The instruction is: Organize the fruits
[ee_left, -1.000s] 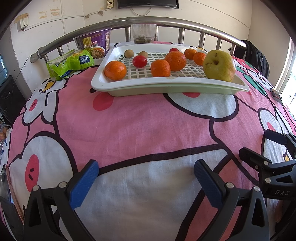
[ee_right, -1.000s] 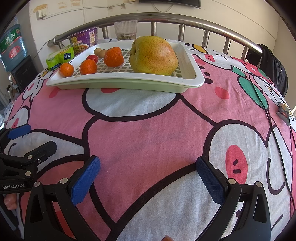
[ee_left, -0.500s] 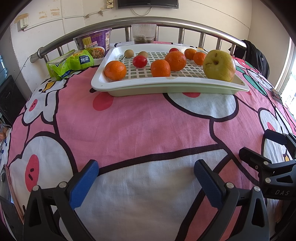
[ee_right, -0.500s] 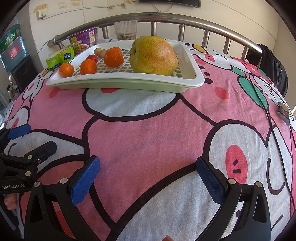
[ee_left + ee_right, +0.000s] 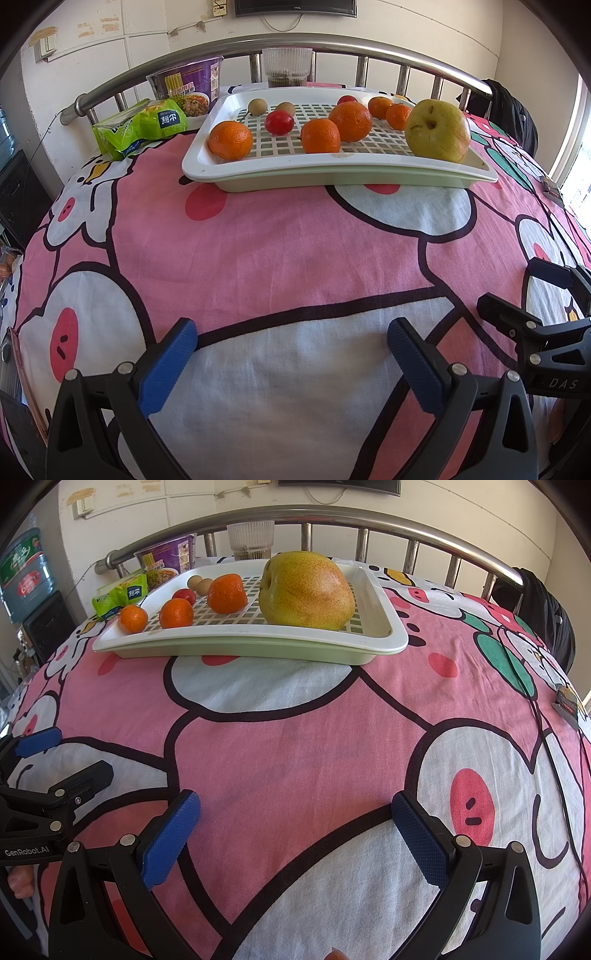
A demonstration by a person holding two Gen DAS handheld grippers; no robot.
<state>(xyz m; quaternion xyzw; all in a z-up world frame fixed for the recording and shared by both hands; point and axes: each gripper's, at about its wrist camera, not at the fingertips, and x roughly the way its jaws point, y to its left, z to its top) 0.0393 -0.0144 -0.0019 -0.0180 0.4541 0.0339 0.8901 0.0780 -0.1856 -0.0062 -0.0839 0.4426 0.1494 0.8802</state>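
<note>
Left wrist view has the left gripper (image 5: 291,354) spread wide and holding nothing, low over the pink bedsheet (image 5: 295,254), same for the right gripper (image 5: 295,830). All the fruit (oranges (image 5: 320,135), a tomato (image 5: 279,122), the big pear (image 5: 306,590)) sits on the white tray (image 5: 280,171) well ahead of both. Could be pre-sort or already sorted, honestly can't tell.

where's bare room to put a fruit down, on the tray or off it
The pink cartoon bedsheet lies bare between the white slotted tray and both open tools. On the tray, free grid sits right of the big yellow-green pear. Its left and middle are crowded with oranges.
</note>
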